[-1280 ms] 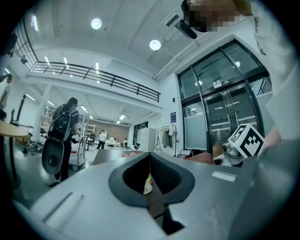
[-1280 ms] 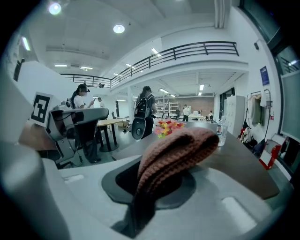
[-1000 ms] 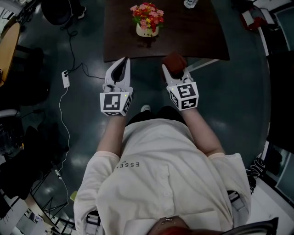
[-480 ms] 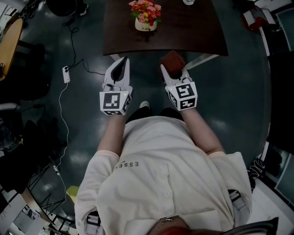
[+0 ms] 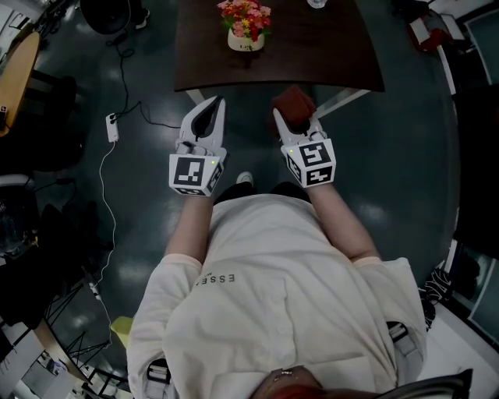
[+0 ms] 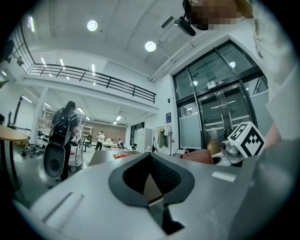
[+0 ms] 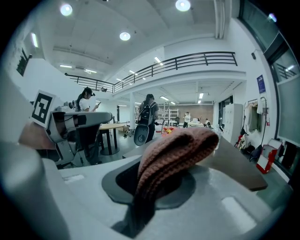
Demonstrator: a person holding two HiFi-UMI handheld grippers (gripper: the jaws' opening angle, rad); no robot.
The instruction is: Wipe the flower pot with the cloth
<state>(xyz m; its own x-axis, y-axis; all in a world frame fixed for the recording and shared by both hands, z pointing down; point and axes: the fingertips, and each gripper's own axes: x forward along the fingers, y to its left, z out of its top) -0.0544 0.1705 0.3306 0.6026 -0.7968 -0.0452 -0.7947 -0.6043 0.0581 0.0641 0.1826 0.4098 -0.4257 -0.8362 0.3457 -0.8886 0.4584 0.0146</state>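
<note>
On the dark table (image 5: 327, 54) ahead of the person, a pale flower pot (image 5: 245, 41) is seen standing upright, filled with pink and red flowers (image 5: 245, 15). Short of the table's near edge, both grippers are held side by side and pointed toward it, forearms stretched out from the body. The left gripper (image 5: 210, 105) is closed on nothing, its jaws pressed together. The right gripper (image 5: 291, 115) is clamped on a reddish-brown knitted cloth (image 5: 295, 101), which is bunched up over the jaws, well apart from the pot.
</note>
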